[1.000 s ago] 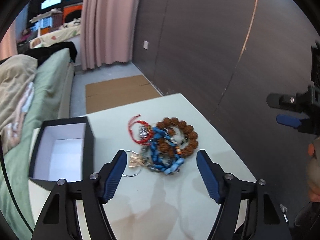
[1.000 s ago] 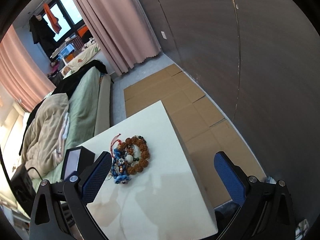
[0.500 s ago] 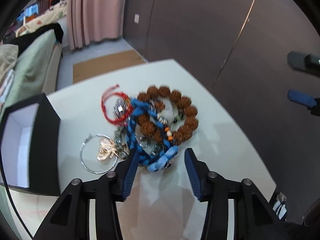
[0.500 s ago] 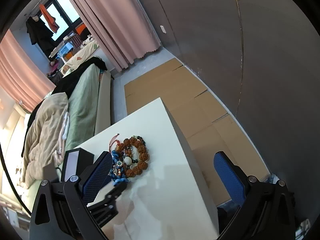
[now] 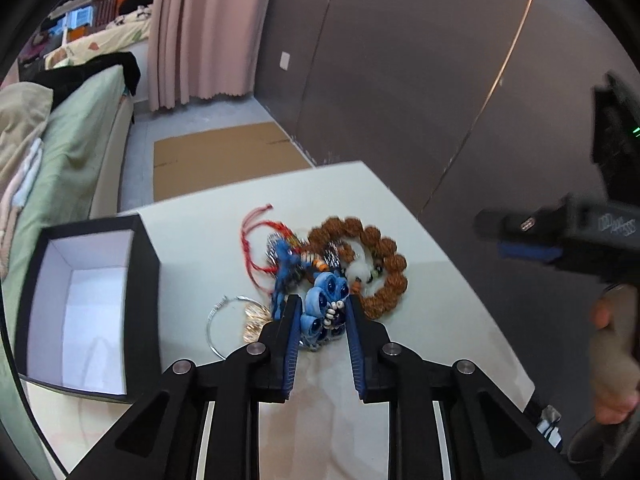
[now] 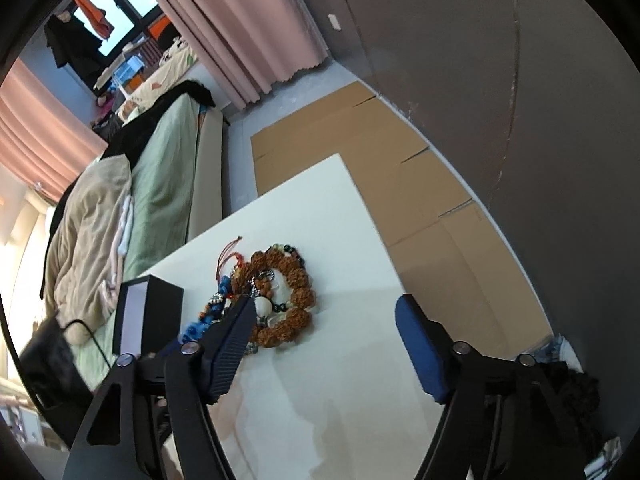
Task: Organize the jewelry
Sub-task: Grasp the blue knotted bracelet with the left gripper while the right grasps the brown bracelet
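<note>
While clamped, bracelet (image 5: 325, 304) mid-table (image 5: 420, 312).

I am looking into a home bedroom. A bed (image 6: 168, 184) with a green sheet is lying along 1 side, with a beige blanket (image 6: 88, 232) bunched up on it. Pink curtains (image 5: 204, 32) are hanging to the floor beside a window (image 6: 116, 0), where clothes are hanging against the glass. A dark wardrobe wall (image 5: 400, 80) is running along the other side, and flattened cardboard (image 6: 360, 140) is lying on the floor beside a white table (image 6: 340, 360).
</note>
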The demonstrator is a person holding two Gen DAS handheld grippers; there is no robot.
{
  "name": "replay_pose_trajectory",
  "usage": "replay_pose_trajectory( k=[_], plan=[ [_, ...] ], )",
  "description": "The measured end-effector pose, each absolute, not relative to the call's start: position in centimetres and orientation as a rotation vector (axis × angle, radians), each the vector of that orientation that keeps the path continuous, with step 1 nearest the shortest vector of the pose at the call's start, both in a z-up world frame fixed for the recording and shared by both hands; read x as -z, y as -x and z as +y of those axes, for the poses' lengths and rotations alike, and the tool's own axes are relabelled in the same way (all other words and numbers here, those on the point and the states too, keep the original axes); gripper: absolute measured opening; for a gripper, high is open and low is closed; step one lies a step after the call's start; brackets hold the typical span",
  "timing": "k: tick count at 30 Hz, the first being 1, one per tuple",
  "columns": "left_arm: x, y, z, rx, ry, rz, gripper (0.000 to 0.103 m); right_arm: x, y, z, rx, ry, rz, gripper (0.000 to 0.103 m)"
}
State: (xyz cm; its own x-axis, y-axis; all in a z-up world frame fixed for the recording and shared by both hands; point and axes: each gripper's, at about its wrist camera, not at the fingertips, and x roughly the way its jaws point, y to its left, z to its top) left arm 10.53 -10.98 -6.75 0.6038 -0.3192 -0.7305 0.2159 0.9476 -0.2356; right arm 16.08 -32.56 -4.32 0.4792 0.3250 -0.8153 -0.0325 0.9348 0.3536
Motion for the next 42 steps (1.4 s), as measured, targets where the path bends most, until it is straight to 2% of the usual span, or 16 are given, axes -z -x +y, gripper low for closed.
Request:
replay_pose_trajectory(
  k=[8, 11, 15, 18, 19, 24, 30, 31, 32, 33, 34, 35, 42],
  plan=[
    [5.7, -11.1, -8.6, 0.281, 0.194, 0.828, 0.021, 7.3, -18.3, -29.6, -0.233, -0.273, 1.147, 0.047],
    [5.2, -11.2, -7.4, 0.273, 0.224, 0.818, 0.015, 8.4, -19.2, -28.7, -0.224, -0.255, 1.175, 0.044],
    [4.3, -10.9, -5.8, 0.261, 0.263, 0.788, 0.015, 9.5, -20.3, -27.7, -0.200, -0.223, 1.199, 0.040],
    [3.6, -10.4, -4.7, 0.255, 0.283, 0.774, 0.010, 10.2, -20.7, -27.3, -0.188, -0.210, 1.213, 0.029],
    [3.4, -10.3, -4.3, 0.254, 0.292, 0.771, 0.009, 10.5, -20.8, -27.2, -0.191, -0.210, 1.222, 0.022],
    [3.7, -10.4, -3.7, 0.270, 0.322, 0.806, 0.010, 9.6, -20.3, -26.8, -0.180, -0.196, 1.180, 0.020],
    [5.9, -11.0, -6.0, 0.308, 0.277, 0.946, 0.014, 7.0, -19.0, -28.5, -0.181, -0.261, 1.092, 0.020],
    [6.3, -11.0, -6.5, 0.322, 0.265, 0.962, 0.020, 6.8, -18.9, -28.8, -0.181, -0.273, 1.087, 0.020],
    [6.6, -11.0, -7.1, 0.329, 0.250, 0.972, 0.036, 6.6, -18.7, -29.2, -0.180, -0.288, 1.080, 0.020],
    [6.7, -10.9, -7.4, 0.329, 0.238, 0.974, 0.046, 6.4, -18.6, -29.5, -0.180, -0.297, 1.075, 0.020],
    [6.8, -10.8, -7.7, 0.324, 0.230, 0.967, 0.064, 6.2, -18.5, -29.7, -0.181, -0.306, 1.069, 0.020],
    [6.8, -10.7, -7.8, 0.319, 0.227, 0.955, 0.070, 5.9, -18.3, -30.0, -0.184, -0.314, 1.062, 0.020],
    [8.1, -10.9, -9.0, 0.291, 0.173, 0.980, 0.070, 4.1, -16.8, -31.1, -0.213, -0.344, 1.020, 0.020]
  ],
)
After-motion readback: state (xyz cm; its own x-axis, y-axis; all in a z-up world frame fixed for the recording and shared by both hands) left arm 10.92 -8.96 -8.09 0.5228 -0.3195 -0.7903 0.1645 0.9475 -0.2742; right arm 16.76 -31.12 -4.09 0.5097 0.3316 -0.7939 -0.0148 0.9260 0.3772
